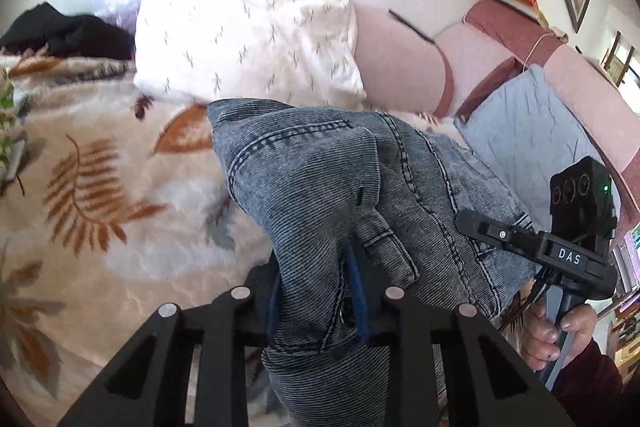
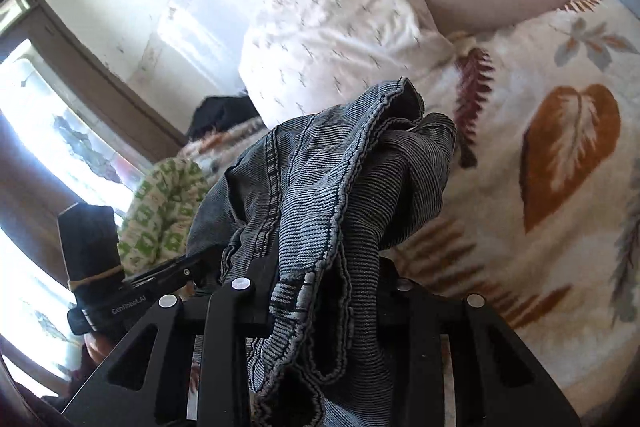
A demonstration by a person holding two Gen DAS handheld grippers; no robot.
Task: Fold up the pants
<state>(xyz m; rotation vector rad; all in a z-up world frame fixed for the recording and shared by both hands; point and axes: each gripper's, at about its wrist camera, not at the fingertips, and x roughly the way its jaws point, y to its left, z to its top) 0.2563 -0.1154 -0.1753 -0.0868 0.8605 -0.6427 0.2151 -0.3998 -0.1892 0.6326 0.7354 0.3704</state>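
Both tongs (image 1: 316,291) (image 2: 320,287) clamped on jeans (image 1: 320,179)

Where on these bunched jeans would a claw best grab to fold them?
Best by the waistband, from its open end: that edge is thick, stitched and buttoned, so it holds. The left claw already clamps the jeans there.

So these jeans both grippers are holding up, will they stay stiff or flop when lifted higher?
Likely floppy: the jeans bunch and drape over the left gripper rather than holding shape. Probably fairly heavy for cloth, judging by the thick seams and doubled layers at the right gripper. The ribbed denim looks unlikely to slip from shut jaws.
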